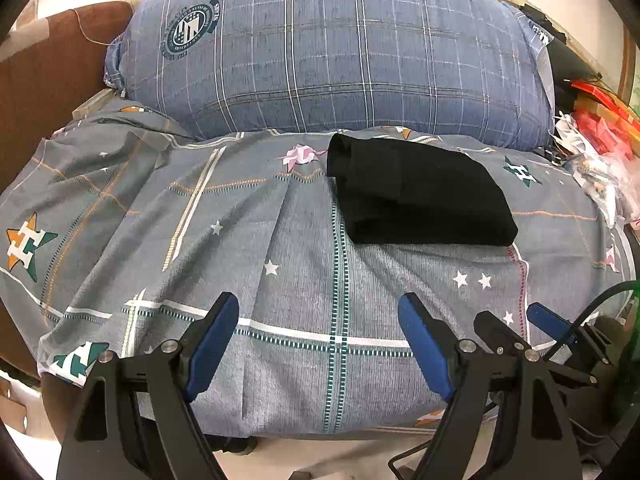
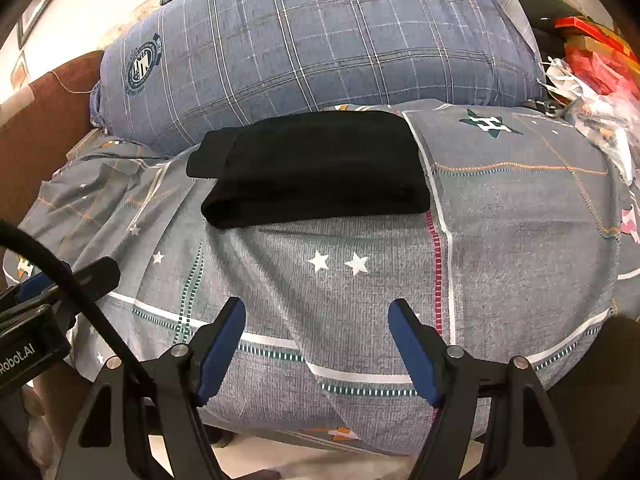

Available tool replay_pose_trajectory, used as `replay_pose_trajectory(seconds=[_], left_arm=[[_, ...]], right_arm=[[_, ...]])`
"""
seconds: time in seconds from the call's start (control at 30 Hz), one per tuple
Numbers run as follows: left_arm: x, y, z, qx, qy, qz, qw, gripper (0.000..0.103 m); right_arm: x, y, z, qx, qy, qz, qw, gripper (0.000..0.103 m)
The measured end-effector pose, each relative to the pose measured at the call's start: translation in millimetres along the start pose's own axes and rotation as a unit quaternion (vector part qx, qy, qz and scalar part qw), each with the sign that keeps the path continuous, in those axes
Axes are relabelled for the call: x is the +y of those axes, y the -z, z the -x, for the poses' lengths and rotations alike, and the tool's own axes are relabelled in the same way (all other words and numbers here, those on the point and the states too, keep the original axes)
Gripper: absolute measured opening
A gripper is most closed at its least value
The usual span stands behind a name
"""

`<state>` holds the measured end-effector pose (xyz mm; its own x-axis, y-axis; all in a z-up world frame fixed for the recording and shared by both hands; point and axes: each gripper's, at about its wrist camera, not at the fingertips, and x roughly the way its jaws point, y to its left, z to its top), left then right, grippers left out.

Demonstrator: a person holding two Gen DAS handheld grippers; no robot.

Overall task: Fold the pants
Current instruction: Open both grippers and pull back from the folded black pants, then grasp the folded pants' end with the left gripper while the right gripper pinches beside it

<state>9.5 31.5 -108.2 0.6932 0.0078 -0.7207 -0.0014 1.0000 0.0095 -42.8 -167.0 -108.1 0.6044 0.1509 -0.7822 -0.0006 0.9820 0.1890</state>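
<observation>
The black pants [image 1: 416, 192] lie folded into a compact bundle on the grey patterned bedsheet [image 1: 280, 248], just in front of the pillow. They also show in the right wrist view [image 2: 316, 168]. My left gripper [image 1: 318, 316] is open and empty, held back near the bed's front edge, apart from the pants. My right gripper [image 2: 316, 320] is open and empty too, also near the front edge. It shows at the right of the left wrist view [image 1: 516, 320].
A large blue plaid pillow [image 1: 332, 52] fills the back of the bed. A brown headboard or chair [image 1: 44, 92] stands at the left. Red boxes and plastic bags [image 1: 600, 136] are piled at the right edge. A black cable [image 2: 68, 280] crosses the right view's left side.
</observation>
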Motion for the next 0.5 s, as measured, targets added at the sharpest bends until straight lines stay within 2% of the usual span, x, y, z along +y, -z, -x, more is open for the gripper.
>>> replay_pose_trajectory(seconds=[0.2, 0.37, 0.47, 0.5], left_arm=[[0.7, 0.8, -4.4, 0.009, 0.000, 0.001, 1.0000, 0.081], [7.0, -0.2, -11.0, 0.019, 0.015, 0.014, 0.9996, 0.081], [22.1, -11.5, -21.1, 0.032, 0.054, 0.045, 0.9970, 0.081], [29.8, -20.7, -26.5, 0.038, 0.082, 0.062, 0.9940, 0.081]], right_arm=[[-0.2, 0.7, -2.2, 0.005, -0.001, -0.001, 1.000, 0.079], [-2.1, 2.4, -5.4, 0.012, -0.003, -0.007, 1.000, 0.080], [-10.6, 0.7, -7.7, 0.016, -0.007, -0.017, 1.000, 0.080], [-14.8, -1.2, -7.4, 0.015, -0.008, -0.023, 1.000, 0.080]])
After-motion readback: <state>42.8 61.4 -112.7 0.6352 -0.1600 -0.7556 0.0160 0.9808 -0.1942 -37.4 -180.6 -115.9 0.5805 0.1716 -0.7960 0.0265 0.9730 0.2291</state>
